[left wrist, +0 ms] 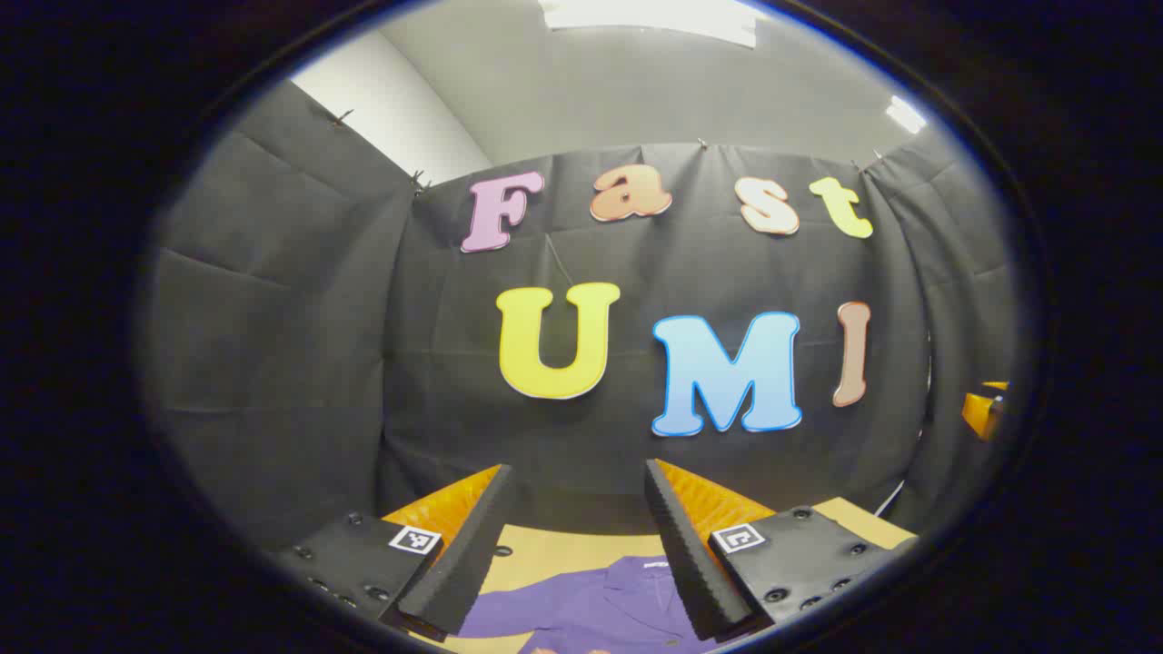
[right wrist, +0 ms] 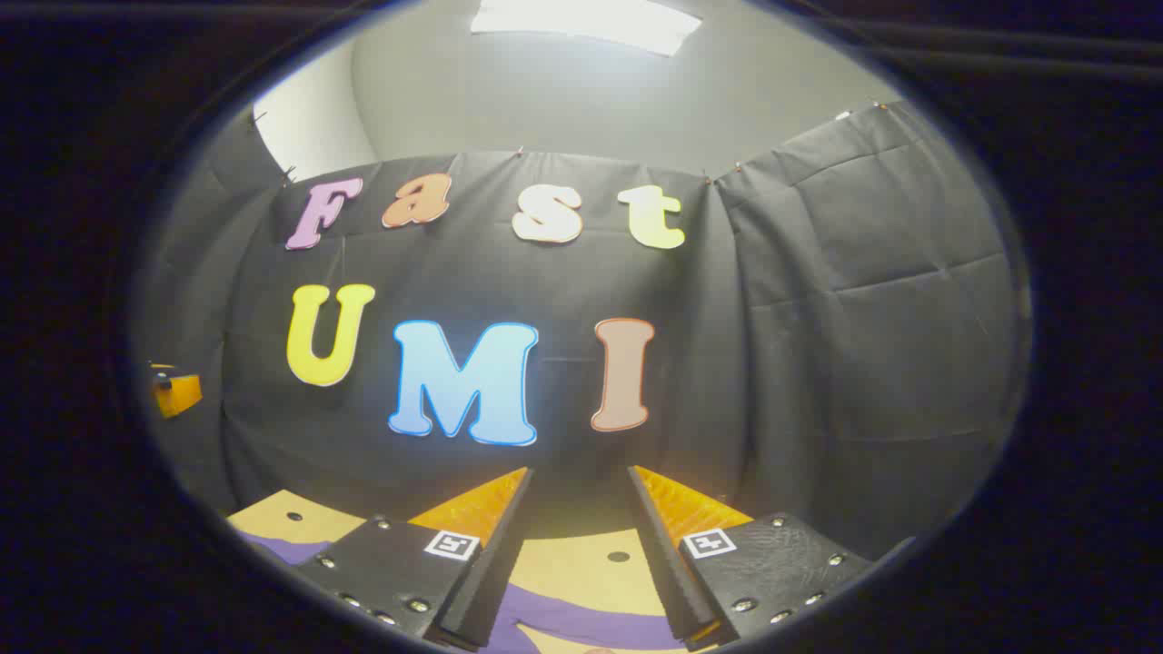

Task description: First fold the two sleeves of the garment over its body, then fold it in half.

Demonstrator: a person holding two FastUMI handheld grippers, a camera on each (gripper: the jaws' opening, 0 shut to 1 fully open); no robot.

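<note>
Purple garment (left wrist: 591, 609) lies on a tan table (right wrist: 581, 568) before black cloth.

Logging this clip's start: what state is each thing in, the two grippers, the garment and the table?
left gripper: open, nothing between its fingers, raised above the table.
right gripper: open, holding nothing, raised above the table.
purple garment: lying on the table, collar showing, ungripped; no fold visible in the part shown.
table: tan top with small holes, garment lying on it.
</note>
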